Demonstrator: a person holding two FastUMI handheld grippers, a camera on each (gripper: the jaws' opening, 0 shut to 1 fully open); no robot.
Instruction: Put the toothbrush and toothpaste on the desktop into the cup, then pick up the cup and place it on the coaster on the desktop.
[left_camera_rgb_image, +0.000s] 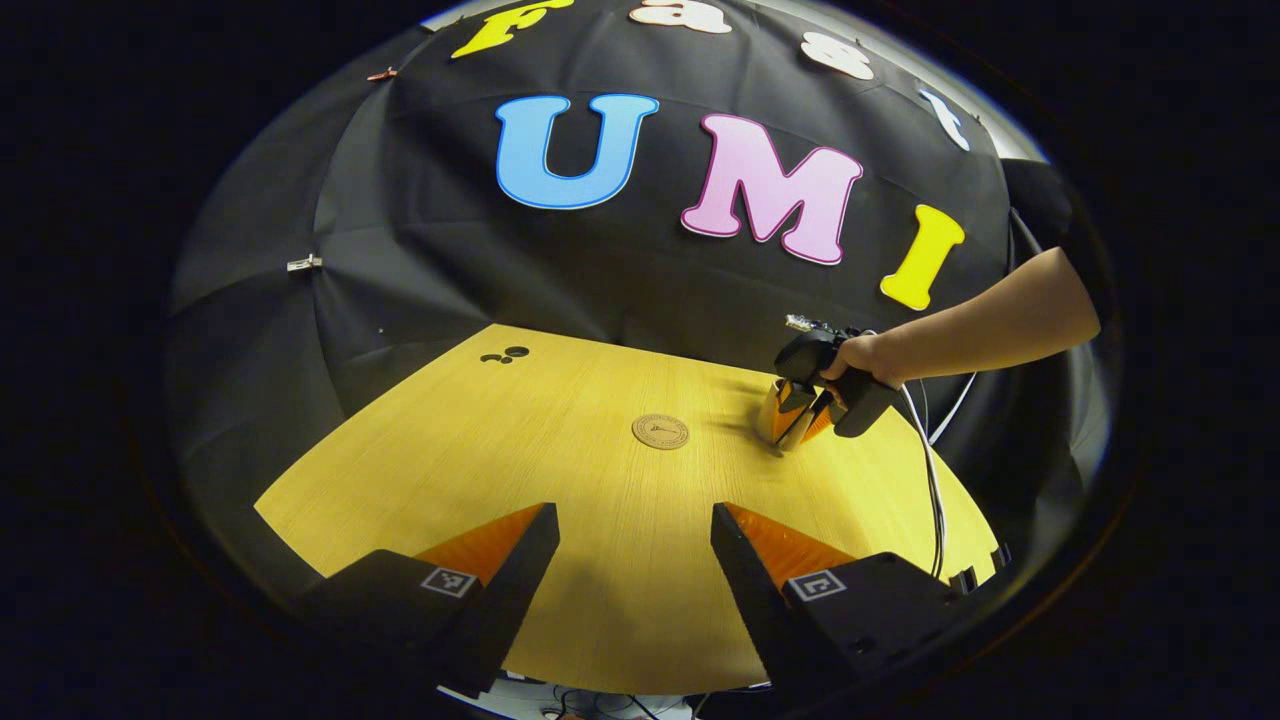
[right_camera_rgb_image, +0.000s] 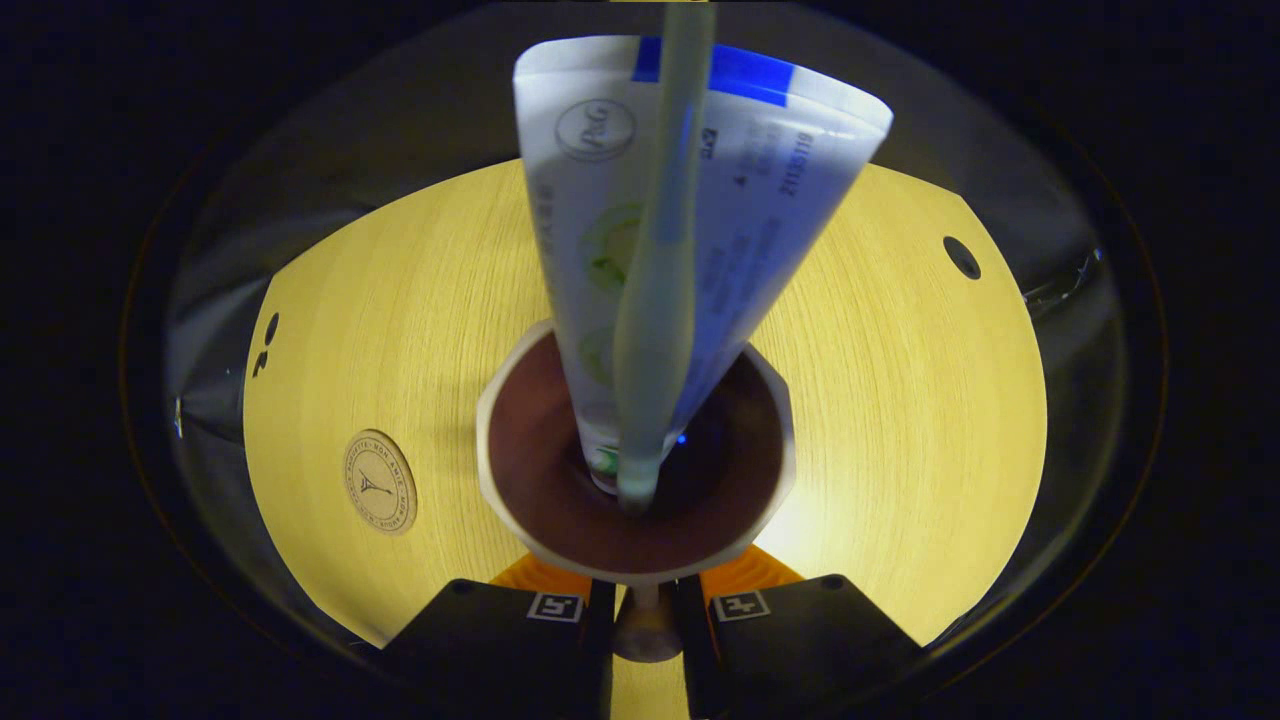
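A cup (right_camera_rgb_image: 560, 500) with a dark inside is seen from above in the right gripper view. A toothpaste tube (right_camera_rgb_image: 740, 190) and a pale toothbrush (right_camera_rgb_image: 655, 300) stand in it, leaning toward the camera. My right gripper (right_camera_rgb_image: 645, 600) is shut on the cup's near wall, one finger on each side. A round coaster (right_camera_rgb_image: 380, 482) lies on the desktop left of the cup, apart from it. In the left gripper view the cup (left_camera_rgb_image: 778, 418) is right of the coaster (left_camera_rgb_image: 660, 432), half hidden by the right gripper (left_camera_rgb_image: 805, 405) and the hand holding it. My left gripper (left_camera_rgb_image: 635, 520) hovers open over the front of the desktop.
The wooden desktop (left_camera_rgb_image: 450, 450) has small dark holes (left_camera_rgb_image: 505, 354) at its far left corner and another hole (right_camera_rgb_image: 962, 257) near an edge. A white cable (left_camera_rgb_image: 935, 480) trails from the right gripper down the desktop's right side. Black cloth walls the booth.
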